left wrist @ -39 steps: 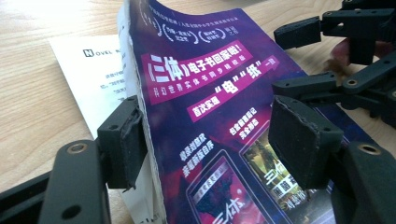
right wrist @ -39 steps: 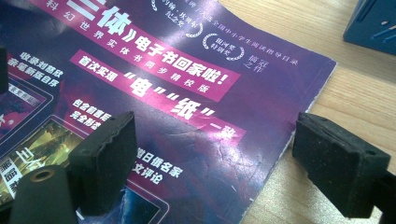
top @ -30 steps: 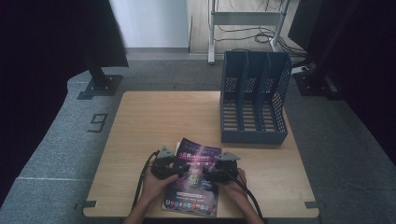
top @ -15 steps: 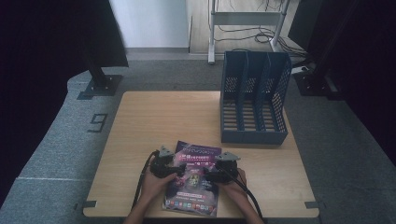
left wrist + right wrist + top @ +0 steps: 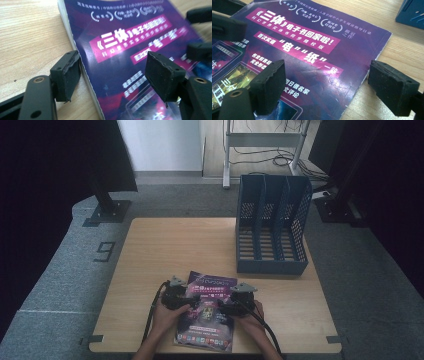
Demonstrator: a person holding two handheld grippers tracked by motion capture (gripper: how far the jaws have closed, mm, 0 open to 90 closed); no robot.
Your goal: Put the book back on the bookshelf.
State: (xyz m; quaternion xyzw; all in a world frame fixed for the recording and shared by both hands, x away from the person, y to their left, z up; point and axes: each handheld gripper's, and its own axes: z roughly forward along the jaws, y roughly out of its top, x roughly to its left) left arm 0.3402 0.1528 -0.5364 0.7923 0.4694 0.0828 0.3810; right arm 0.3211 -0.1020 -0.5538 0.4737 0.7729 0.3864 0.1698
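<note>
High view: a person's two hands come in from the near edge of the wooden table [image 5: 165,245], each holding a black gripper over a purple magazine [image 5: 206,317].
Left gripper [image 5: 112,72]: jaws spread wide, straddling the magazine's left edge; one jaw stands over bare wood just beside the edge, the other over the cover. Whether the pads touch the paper cannot be told.
Right gripper [image 5: 334,86]: jaws also spread wide, straddling the magazine's right edge; one jaw over the cover, the other over bare wood past the edge. Nothing is clamped between them.
Hands: the left hand [image 5: 167,312] and the right hand [image 5: 248,316] sit on either side of the magazine, with the cables [image 5: 150,320] trailing back toward the person.
Magazine: flat on the table between the two grippers, a little askew, with its near end at the table's near edge; white and pink printed text on the cover.
Ahead of the right gripper: a blue file rack [image 5: 272,227] with three slots and perforated walls, well apart from the magazine; its corner shows at the top right of the right gripper view.
Across from the left gripper: the other gripper's dark jaws, blurred, at the right side of its view.
Cut off: the magazine's near part in both gripper views; the forearms at the high view's lower edge.
Hard to make out: the small print on the cover.
</note>
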